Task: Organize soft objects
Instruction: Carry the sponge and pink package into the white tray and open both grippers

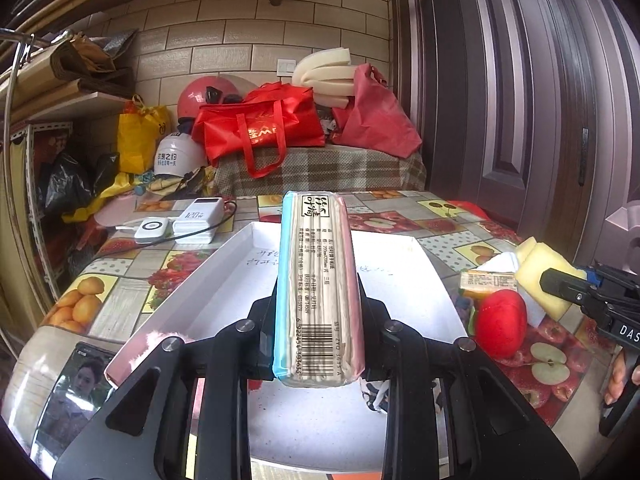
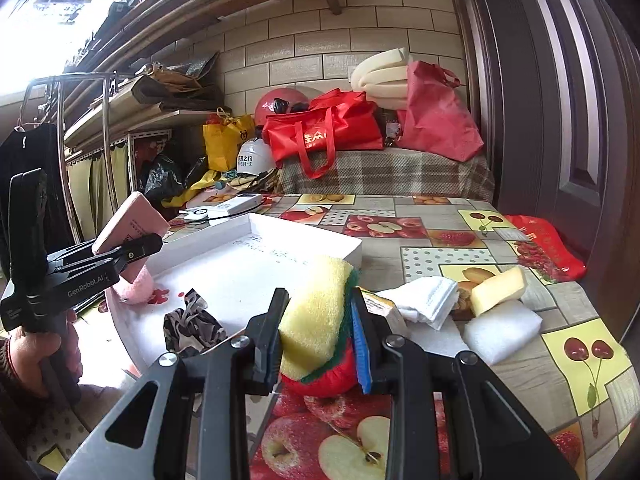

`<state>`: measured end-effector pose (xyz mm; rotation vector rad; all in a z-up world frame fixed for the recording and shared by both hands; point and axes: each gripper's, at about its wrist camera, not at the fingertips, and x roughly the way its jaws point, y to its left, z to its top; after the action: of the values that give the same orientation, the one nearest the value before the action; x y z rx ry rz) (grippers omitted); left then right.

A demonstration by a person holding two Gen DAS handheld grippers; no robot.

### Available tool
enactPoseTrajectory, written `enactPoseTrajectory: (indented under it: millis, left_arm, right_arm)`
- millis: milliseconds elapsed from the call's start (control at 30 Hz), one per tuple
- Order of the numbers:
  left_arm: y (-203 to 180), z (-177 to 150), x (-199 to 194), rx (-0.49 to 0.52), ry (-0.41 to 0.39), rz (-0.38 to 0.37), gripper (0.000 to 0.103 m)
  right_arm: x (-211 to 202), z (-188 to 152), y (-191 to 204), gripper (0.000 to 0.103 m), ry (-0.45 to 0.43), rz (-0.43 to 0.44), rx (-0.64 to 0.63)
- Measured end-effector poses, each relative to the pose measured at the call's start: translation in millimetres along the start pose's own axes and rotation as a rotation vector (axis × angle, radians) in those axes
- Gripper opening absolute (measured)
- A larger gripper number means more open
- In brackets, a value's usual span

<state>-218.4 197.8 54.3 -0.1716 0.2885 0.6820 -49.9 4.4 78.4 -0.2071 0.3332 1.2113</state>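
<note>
The tabletop (image 2: 460, 216), covered in a fruit-print cloth, carries a shallow white tray (image 1: 224, 256) at its middle. In the right wrist view a patterned dark-and-white cloth scrap (image 2: 192, 326) lies in the near part of the tray, and a pink fuzzy item (image 2: 136, 286) lies at the tray's near-left edge beneath the left gripper (image 2: 132, 254).

The left gripper's jaws are clenched on a tissue pack (image 1: 318, 284) with one blue and one pink side; the pack stands on edge between the pads, barcode end nearest the camera, and reaches well out past the jaw tips over the tray. A hand (image 2: 36, 356) holds this gripper's handle at the near left.

The right gripper (image 2: 320, 316) is at the tray's right edge, its jaws grasping a yellow sponge (image 2: 316, 312) with a green scouring layer; the sponge fills the gap between the pads and sticks out forward and upward. Directly below it a red plush ball (image 1: 500, 322) rests on the tabletop.

Right of the ball lie a folded white cloth (image 2: 428, 300), a white foam block (image 2: 500, 330), a pale yellow foam wedge (image 2: 498, 288) and a small printed packet (image 1: 486, 282), close together.

At the far left of the tabletop sit a white power bank (image 1: 200, 216) and a small white device (image 1: 150, 230)
</note>
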Motion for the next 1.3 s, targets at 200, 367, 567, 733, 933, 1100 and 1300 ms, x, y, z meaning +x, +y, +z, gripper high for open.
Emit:
enactPoseTrajectory:
  millis: [200,367,567,733,933,1100,1300]
  left_arm:
    - [5,2,8,0.000,0.016,0.021,0.026]
    - [13,5,22,-0.011,0.040,0.037,0.026]
    - [26,10,42,-0.064,0.085,0.029,0.026]
    - [20,11,61,-0.043,0.161,0.051,0.026]
    - [23,9,67,-0.060,0.198,0.096,0.028]
    - [30,9,57,-0.096,0.147,0.174,0.079]
    - [36,9,51,-0.121,0.118,0.197,0.101]
  right_arm:
    - [24,4,30,0.029,0.005,0.057,-0.064]
    - [44,10,53,0.029,0.008,0.090,-0.111]
    - [81,21,56,0.029,0.046,0.102,-0.060]
    - [103,26,70,0.029,0.081,0.098,-0.094]
    - [105,24,80,0.033,0.099,0.080,-0.153]
    - [108,25,76,0.073,0.112,0.036,-0.134]
    - [102,27,67,0.080,0.073,0.031,-0.086]
